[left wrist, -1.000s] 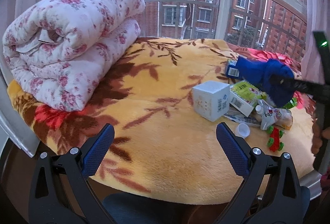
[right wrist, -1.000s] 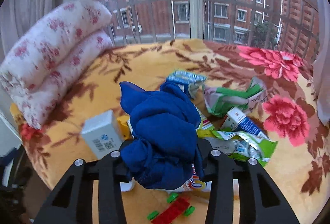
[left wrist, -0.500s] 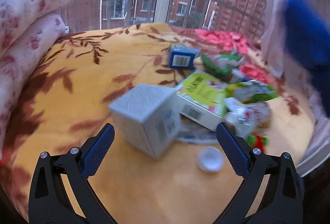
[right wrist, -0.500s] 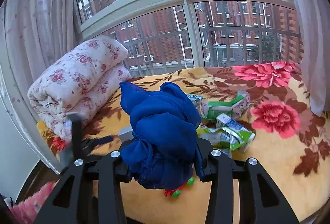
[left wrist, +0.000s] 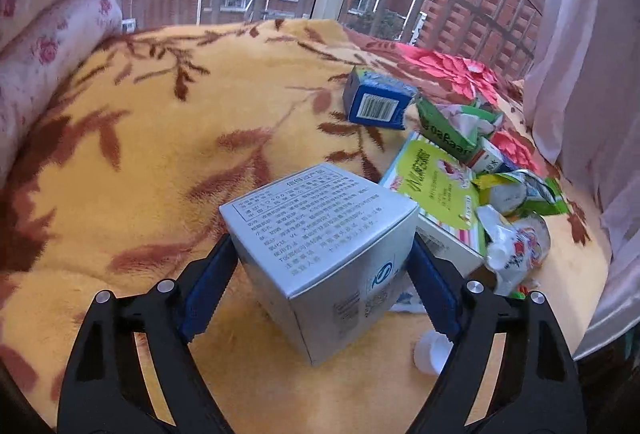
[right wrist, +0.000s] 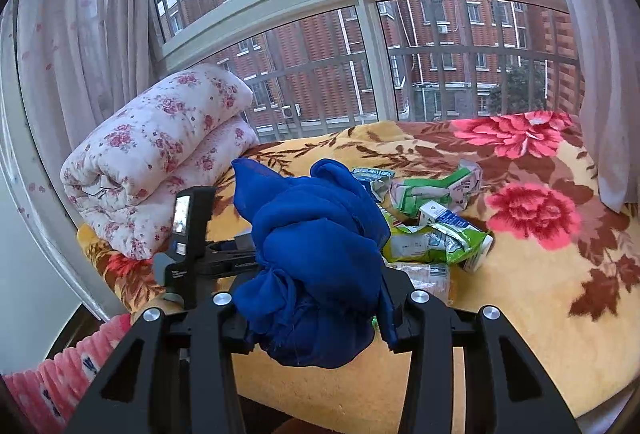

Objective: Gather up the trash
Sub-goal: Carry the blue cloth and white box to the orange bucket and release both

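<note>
**A:** ok so where's each hand at? Left gripper (left wrist: 320, 274) is low over the yellow leaf-print blanket (left wrist: 140, 154), jaws either side of that silver-white carton (left wrist: 320, 254). The blue pads (left wrist: 206, 290) look pressed onto its left and right faces, so I'd call it clamped on the carton. The carton sits corner-on to the camera, bottom edge down at the blanket.

**B:** agreed. Right gripper (right wrist: 316, 314) is held up higher and further back, looking across the whole bed toward the window. It's squeezed onto a bunched-up blue cloth (right wrist: 312, 242) that bulges up above the jaws.

**A:** can you read anything? The carton's top face is a block of small Chinese print inside a thin border, too tiny for me to make out. On the side there's a blue swirl logo and what looks like a QR code.

**B:** same, can't read it. Next to it there's a lime-green box (left wrist: 436, 190) with big Chinese characters, touching the carton's right side. Behind that sits a blue carton (left wrist: 376, 102) with a barcode facing us, and a crumpled green carton (left wrist: 452, 130) with lettering I can't make out.

**A:** plus a squashed drink pouch (left wrist: 516, 242) with red print and a white cap (left wrist: 430, 352) lying loose near the blanket edge.

**B:** floral quilt (right wrist: 160, 154) rolled up at the far left.
</note>
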A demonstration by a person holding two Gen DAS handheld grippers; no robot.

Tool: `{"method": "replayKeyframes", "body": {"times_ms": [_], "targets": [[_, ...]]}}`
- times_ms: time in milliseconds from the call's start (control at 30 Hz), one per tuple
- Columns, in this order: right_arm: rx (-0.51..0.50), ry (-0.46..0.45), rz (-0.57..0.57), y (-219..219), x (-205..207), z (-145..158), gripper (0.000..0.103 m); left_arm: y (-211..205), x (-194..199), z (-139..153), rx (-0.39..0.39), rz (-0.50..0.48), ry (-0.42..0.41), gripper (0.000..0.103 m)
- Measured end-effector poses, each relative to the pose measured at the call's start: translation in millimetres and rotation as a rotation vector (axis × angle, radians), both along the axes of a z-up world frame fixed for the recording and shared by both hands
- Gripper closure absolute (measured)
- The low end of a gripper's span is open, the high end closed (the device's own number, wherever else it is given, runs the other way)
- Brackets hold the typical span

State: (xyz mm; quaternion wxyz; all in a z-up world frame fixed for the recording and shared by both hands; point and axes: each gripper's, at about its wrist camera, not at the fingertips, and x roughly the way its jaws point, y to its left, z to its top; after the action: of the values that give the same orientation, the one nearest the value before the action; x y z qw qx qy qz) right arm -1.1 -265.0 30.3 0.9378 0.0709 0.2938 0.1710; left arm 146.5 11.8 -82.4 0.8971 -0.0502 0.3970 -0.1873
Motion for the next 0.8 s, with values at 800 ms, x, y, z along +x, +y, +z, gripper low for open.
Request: {"method": "replayKeyframes", "body": {"times_ms": [800], "targets": [[-0.172,0.292,0.167,-2.8,-104.3,-90.7,0.059,-34.3,-204.7,-34.1,0.098,-0.491,0.174,0.021]]}}
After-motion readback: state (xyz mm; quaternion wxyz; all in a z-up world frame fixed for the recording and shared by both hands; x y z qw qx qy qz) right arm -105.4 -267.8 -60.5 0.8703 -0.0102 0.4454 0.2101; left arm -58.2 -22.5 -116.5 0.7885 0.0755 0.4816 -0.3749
